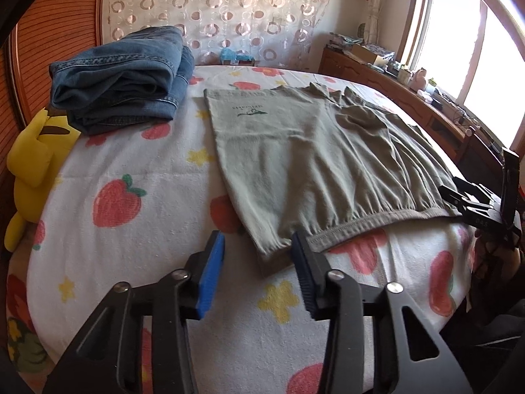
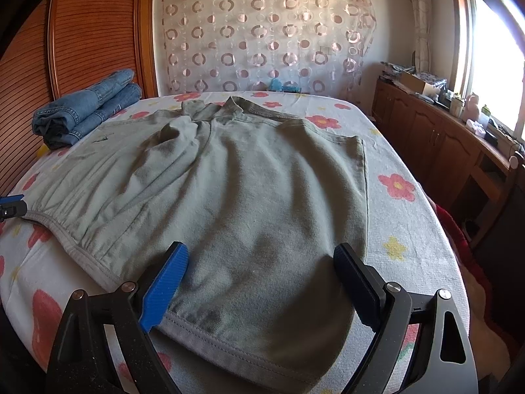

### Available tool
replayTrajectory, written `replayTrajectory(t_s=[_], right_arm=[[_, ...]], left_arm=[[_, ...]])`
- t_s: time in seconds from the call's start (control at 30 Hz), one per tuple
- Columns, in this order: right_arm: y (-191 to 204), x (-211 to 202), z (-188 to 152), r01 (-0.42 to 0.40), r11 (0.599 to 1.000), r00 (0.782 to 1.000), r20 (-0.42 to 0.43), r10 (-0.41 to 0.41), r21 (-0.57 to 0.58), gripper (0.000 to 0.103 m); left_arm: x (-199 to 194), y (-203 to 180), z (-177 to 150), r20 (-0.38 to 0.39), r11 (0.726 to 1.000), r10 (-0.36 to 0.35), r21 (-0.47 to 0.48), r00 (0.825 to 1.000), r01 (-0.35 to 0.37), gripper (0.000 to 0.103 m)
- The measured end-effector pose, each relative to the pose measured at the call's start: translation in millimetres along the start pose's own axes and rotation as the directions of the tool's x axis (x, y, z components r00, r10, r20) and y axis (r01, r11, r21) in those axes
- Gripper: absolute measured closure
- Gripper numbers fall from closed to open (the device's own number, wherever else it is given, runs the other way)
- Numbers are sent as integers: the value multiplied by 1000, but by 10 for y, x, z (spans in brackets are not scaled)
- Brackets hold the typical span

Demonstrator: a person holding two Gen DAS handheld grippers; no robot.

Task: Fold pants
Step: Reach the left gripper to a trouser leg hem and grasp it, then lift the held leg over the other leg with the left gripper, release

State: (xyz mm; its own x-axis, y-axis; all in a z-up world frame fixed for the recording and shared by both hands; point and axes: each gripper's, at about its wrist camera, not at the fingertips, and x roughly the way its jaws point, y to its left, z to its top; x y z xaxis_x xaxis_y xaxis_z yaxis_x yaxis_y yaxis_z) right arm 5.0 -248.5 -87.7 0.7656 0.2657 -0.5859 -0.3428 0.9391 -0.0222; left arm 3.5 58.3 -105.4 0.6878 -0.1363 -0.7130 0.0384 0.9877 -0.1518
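Grey-green pants (image 1: 315,151) lie spread flat on the bed, with the elastic waistband toward the left gripper and a small green logo near the far left corner. They also show in the right wrist view (image 2: 249,197), where a hem lies nearest the camera. My left gripper (image 1: 259,249) is open, its jaws either side of the waistband's near corner. My right gripper (image 2: 262,266) is open wide over the hem edge. The right gripper also shows in the left wrist view (image 1: 472,203), and the left gripper's tip shows at the left edge of the right wrist view (image 2: 11,207).
Folded blue jeans (image 1: 124,82) sit at the far left of the bed, also in the right wrist view (image 2: 85,111). A yellow plush toy (image 1: 36,164) lies at the bed's left edge. A wooden sideboard (image 2: 436,138) with clutter runs along the right under the window. The bedsheet (image 1: 131,197) has a fruit and flower print.
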Motion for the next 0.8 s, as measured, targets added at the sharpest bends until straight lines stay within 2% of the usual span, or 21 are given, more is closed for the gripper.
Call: replayTrajectory(t_s=[0.03,0.1,0.13,0.2,0.23,0.3,0.47,0.5,0.8], right_arm=[[-9,105,-22,-1,1000,1000,8,1,2,12],[-18,63,-65,-2,1000,1000,12,2,3,12],[-7,134,-19,-3,1000,1000,11,3,3,12],[-4,93,-37,-2,1000,1000,9,2,3,12],[-5,112,-16,-2,1000,1000,9,2,3,12],[-37,286,152,-5,1000,1000,0,5,1,12],[-66,325,258,-20,1000,1000,-23,20,-7,13],[-66,333,287,-23,1000,999,-26,23,-9,15],[-104,230,312,-50,999,999,2,50,-9,24]], left_arm=[[-2,-11,0,0,1000,-3,4,1000,3,66],[-3,-27,4,-2,1000,-16,7,1000,16,74],[1,-35,3,-2,1000,-20,10,1000,20,84],[-14,-54,22,2,1000,-17,15,1000,17,94],[-36,-57,45,7,1000,-18,15,1000,18,96],[-106,-84,121,26,999,-46,17,999,45,97],[-216,-240,342,57,994,-97,59,994,94,97],[-228,-286,406,61,991,-115,69,991,111,97],[-144,-759,864,72,967,-196,182,978,180,98]])
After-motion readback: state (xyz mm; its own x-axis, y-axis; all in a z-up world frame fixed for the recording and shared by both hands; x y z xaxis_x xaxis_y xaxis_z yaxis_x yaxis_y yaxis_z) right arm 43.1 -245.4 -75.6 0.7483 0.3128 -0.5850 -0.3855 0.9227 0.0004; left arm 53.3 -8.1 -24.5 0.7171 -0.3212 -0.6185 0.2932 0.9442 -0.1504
